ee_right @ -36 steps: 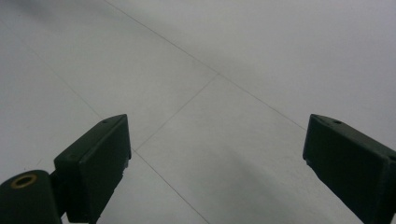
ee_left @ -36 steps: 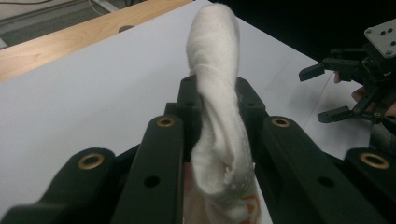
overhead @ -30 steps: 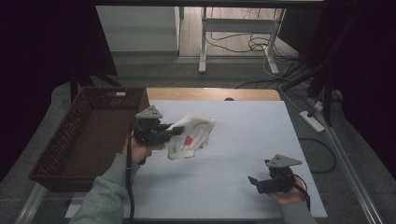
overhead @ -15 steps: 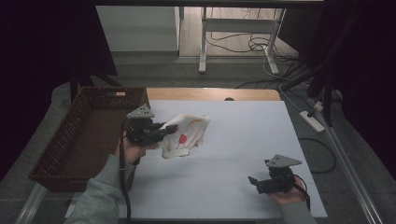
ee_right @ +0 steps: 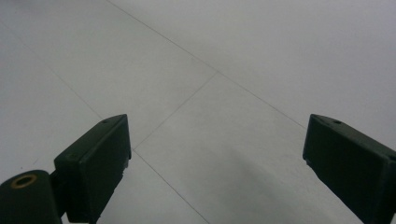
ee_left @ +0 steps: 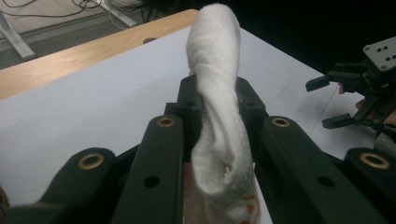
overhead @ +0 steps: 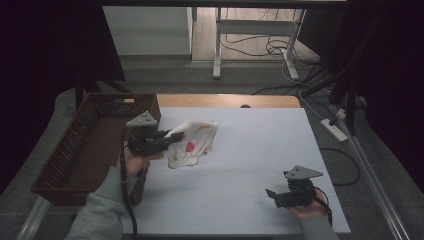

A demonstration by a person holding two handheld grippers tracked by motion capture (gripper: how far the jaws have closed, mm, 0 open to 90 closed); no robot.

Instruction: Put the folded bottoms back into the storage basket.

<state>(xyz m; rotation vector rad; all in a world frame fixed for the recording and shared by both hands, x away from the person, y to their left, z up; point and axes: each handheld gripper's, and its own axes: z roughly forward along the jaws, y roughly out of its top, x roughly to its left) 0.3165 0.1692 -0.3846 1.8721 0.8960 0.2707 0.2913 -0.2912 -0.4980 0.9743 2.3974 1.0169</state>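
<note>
A white cloth (overhead: 192, 141) with red, orange and green spots hangs above the left part of the white table (overhead: 250, 145). My left gripper (overhead: 171, 137) is shut on the cloth's left edge, beside the basket. In the left gripper view the cloth (ee_left: 215, 107) stands pinched between the two black jaws of my left gripper (ee_left: 217, 100). My right gripper (overhead: 270, 195) rests low near the table's front right, open, with nothing between its jaws. In the right gripper view my right gripper (ee_right: 217, 144) has its jaws wide apart over bare table (ee_right: 224, 60).
A brown wicker basket (overhead: 75, 150) stands along the table's left side, right beside my left hand. A wooden strip (overhead: 225, 101) borders the table's far edge. Cables and a power strip (overhead: 336, 129) lie on the floor to the right.
My left gripper has carried the cloth a little to the left, toward the basket. The right gripper has kept still.
</note>
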